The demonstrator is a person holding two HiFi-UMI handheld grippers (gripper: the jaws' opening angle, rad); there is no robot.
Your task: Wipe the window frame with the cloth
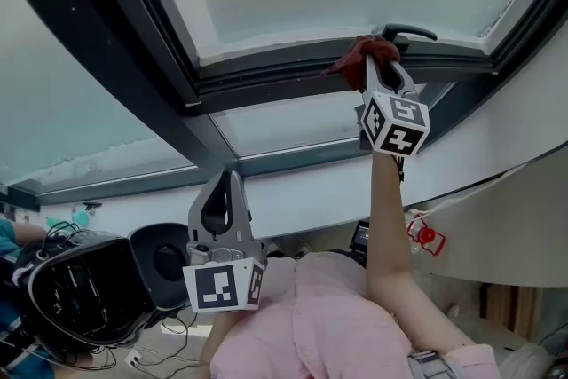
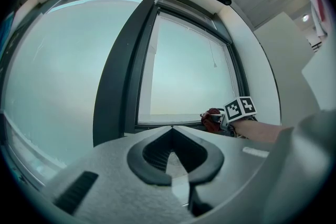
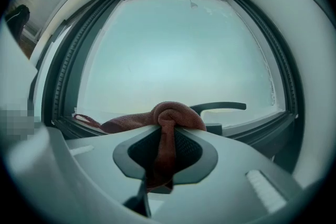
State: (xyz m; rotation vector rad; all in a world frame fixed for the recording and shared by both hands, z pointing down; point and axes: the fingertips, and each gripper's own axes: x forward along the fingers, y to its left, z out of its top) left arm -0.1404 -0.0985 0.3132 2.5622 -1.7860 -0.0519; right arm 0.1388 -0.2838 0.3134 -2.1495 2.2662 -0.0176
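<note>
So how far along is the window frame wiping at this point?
Done: the cloth is already clamped in the right gripper. In hand: it rests on the bottom rail of the window frame, beside the handle. Left: no telling which stretches are wiped; the left gripper is shut and empty.

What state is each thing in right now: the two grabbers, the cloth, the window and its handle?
Right gripper: shut on the cloth.
Cloth: bunched up, pinched, held at the window frame beside the handle.
Left gripper: shut, empty, held low, away from the window.
Window frame: sash looks closed.
Handle: lying along the frame.
</note>
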